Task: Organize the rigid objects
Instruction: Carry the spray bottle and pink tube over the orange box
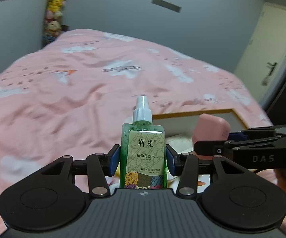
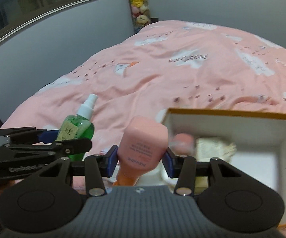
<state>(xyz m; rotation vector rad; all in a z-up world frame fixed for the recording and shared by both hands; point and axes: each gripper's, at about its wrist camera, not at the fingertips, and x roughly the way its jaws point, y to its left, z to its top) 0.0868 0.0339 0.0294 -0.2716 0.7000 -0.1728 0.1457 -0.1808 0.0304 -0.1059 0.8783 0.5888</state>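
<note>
Nearest your left wrist camera, the left hand-held gripper is clamped on the green spray bottle: its blue pads press both sides of the labelled body, and the bottle stands upright with its white nozzle on top. Your left hand tilts the tool downward over the pink bed cover, clear of the fabric.

Your right hand-held gripper is closed on the pink bottle, which sits with its flat end away from the camera and its printed text reading upside down; an orange part shows at the near end. It also angles downward, just left of the open box with the orange rim and white walls. The box rests on the bed and holds a few blurred items. The two tools sit side by side, close together.
</note>
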